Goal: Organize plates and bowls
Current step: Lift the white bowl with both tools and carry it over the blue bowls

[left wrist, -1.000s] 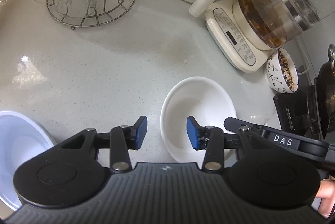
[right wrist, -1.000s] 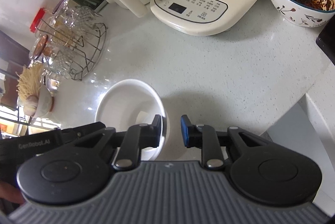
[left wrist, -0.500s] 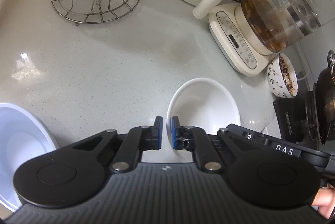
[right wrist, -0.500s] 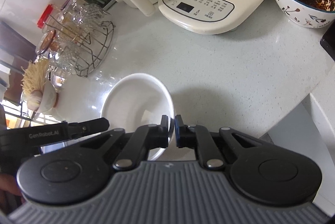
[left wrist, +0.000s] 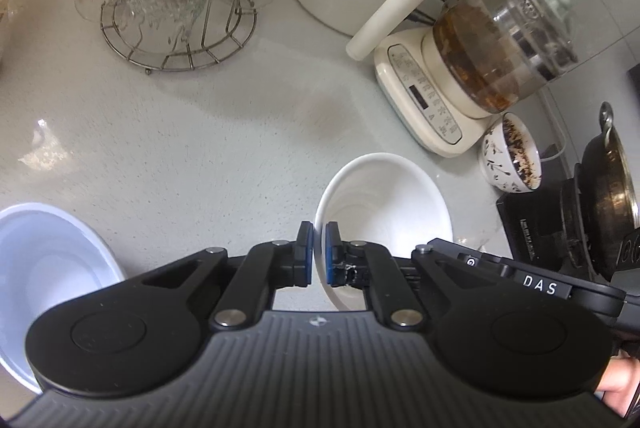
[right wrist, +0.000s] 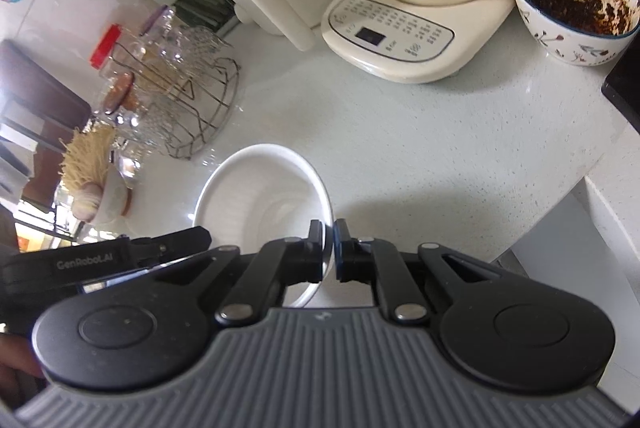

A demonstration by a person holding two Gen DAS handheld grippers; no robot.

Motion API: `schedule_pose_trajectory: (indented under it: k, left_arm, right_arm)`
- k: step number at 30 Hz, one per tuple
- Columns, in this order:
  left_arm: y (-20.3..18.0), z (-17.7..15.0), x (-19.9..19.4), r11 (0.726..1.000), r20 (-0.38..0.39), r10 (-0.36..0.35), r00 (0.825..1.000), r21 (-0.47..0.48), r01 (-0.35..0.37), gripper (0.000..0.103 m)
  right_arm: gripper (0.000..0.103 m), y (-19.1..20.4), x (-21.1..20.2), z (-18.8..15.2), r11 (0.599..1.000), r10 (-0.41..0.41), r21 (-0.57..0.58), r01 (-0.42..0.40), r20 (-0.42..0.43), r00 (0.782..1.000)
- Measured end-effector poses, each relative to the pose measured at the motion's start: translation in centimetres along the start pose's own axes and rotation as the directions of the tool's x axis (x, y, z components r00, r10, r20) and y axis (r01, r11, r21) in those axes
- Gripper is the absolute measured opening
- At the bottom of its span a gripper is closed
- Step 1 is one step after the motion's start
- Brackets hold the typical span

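Lifting the white bowl (left wrist: 384, 204) off the bench (left wrist: 200, 132) evenly seems best: left hand-held gripper (left wrist: 319, 254) and right hand-held gripper (right wrist: 329, 252) each pinch opposite rims, so raise both together.

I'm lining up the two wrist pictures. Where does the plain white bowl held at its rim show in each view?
Left wrist: white bowl lower centre-right, its left rim between the left gripper pads.
Right wrist: white bowl lower centre-left, its right rim between the right gripper pads.
Shared landmark: the cream kettle base, beyond the bowl.
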State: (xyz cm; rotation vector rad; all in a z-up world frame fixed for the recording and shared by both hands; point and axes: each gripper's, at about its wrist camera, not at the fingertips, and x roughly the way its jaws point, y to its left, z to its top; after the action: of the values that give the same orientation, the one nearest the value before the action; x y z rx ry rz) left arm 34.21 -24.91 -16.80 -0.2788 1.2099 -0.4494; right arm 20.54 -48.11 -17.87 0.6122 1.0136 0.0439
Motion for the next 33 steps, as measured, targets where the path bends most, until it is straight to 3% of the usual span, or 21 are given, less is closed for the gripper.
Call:
schedule_pose_trajectory:
  k: [24, 33]
  left_arm:
    - [3.3, 0.2, -10.9, 0.998, 0.15, -0.048, 0.988, 0.043, 0.042, 0.007]
    - [5.1, 0.3, -14.0, 0.998, 0.216, -0.06, 0.975, 0.048, 0.051, 0.007]
  right_arm:
    - [0.008, 8.0, -3.8, -1.7, 0.998, 0.07, -0.012, -0.069, 0.108, 0.992]
    - [0.008, 11.6, -4.6, -1.7, 0.994, 0.094, -0.079, -0.081, 0.167, 0.982]
